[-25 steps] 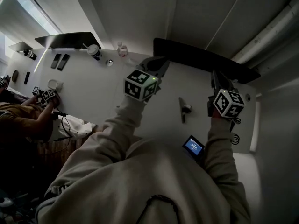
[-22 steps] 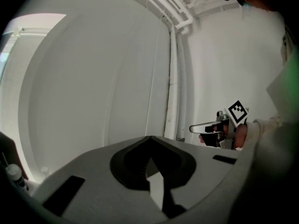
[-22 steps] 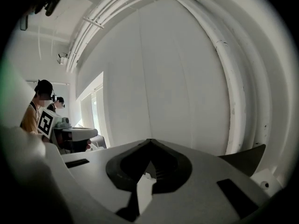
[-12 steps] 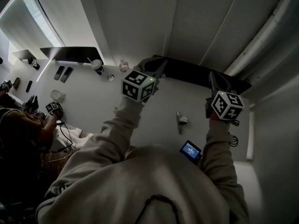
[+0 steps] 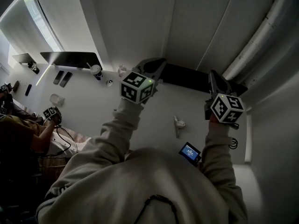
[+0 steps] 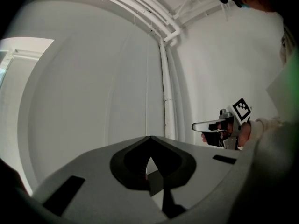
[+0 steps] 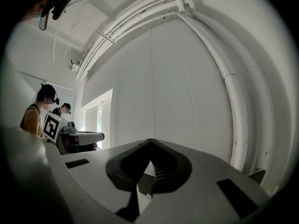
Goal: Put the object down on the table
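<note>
2 clear above table [image 5: 96,104]: left tongs [image 5: 161,62], right tongs [image 5: 213,74].

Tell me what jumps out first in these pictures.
Two grippers with black-and-white marker cubes, the left gripper and the right gripper, are held up over the white table, jaws together. A long dark flat panel stretches behind them by the wall, and a small device with a lit blue screen glows near the person's chest.

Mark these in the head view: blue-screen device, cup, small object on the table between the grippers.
blue-screen device [image 5: 189,151], head view, on its lit screen.
cup [image 5: 95,69], head view, on its pale lid.
small object [image 5: 178,123], head view, on its light end.
</note>
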Motion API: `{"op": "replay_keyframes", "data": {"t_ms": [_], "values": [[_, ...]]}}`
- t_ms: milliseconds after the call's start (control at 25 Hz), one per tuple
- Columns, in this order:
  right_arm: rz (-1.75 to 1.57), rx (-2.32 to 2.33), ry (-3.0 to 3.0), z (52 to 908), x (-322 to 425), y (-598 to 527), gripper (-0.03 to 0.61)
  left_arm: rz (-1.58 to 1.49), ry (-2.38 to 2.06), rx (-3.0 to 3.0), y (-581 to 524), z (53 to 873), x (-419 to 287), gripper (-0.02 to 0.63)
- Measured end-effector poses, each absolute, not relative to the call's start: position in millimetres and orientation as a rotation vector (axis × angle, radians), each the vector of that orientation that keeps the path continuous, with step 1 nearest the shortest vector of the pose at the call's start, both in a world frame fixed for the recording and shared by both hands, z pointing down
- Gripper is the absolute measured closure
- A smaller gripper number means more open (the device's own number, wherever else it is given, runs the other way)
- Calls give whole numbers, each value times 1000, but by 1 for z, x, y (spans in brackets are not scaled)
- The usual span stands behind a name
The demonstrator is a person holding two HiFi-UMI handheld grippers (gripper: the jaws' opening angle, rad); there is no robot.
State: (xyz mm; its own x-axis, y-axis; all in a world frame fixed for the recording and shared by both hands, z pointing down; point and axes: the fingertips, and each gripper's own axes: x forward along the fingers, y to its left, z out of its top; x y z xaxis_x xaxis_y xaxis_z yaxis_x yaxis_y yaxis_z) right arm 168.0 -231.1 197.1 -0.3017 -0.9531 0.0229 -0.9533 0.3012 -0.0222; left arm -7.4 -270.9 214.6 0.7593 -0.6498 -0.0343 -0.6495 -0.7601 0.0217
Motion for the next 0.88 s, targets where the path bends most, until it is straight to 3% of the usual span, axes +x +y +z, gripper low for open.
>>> {"op": "replay_keyframes", "data": {"t_ms": [880], "values": [[36, 1837, -2534, 190, 175, -224, 560, -85, -1070, 2929, -267, 210, 7, 611]]}}
